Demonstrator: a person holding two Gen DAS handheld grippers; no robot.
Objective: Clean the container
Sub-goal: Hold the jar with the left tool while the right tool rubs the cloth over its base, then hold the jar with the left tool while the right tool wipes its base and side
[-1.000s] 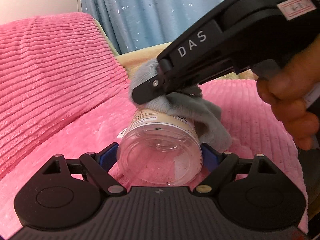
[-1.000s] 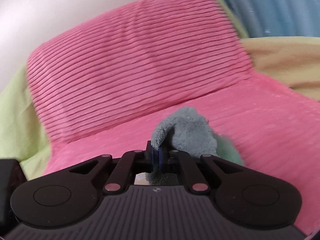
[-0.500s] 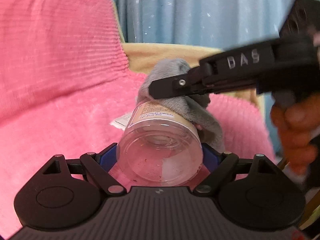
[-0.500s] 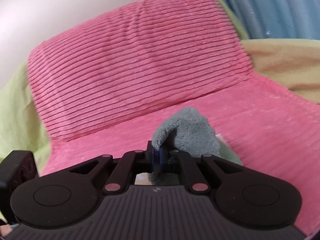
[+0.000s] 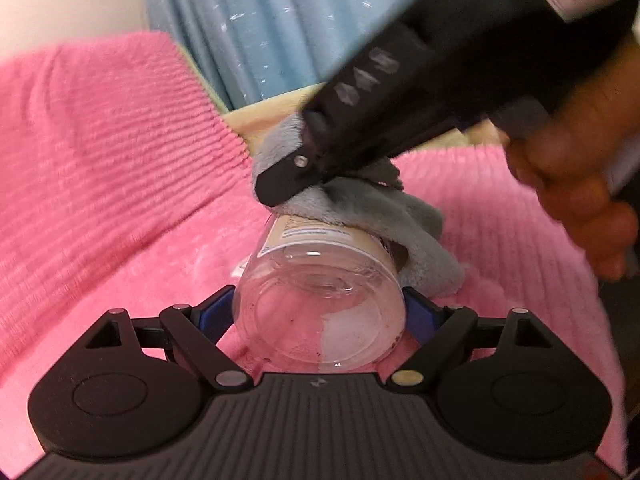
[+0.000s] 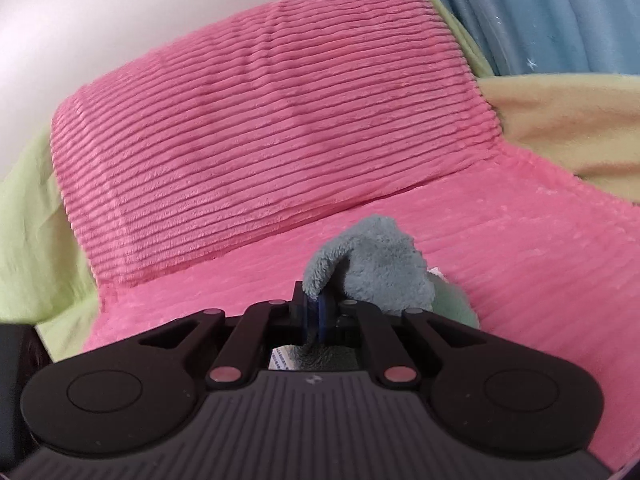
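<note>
The left gripper [image 5: 320, 312] has its blue-padded fingers [image 5: 214, 314] clamped on either side of a clear plastic container [image 5: 320, 304], which lies on its side between them with its transparent base turned toward the camera; small dark specks cling to the inside of the base, and a pale printed label wraps the wall farther out. Just beyond the fingertips, a grey fleecy cloth [image 5: 360, 208] drapes over the top of the container and hangs down its right flank. The right gripper [image 6: 314, 312] has its fingers pinched tight on a fold of this cloth, which bulges up past the tips in the right wrist view; in the left wrist view its black body reaches in from the upper right, with the tip pressing the cloth onto the container. A hand [image 5: 580, 184] grips its handle at the right. Beneath and behind everything lies a pink ribbed cushion [image 6: 280, 120], with a blue curtain [image 5: 260, 32] farther back.
</note>
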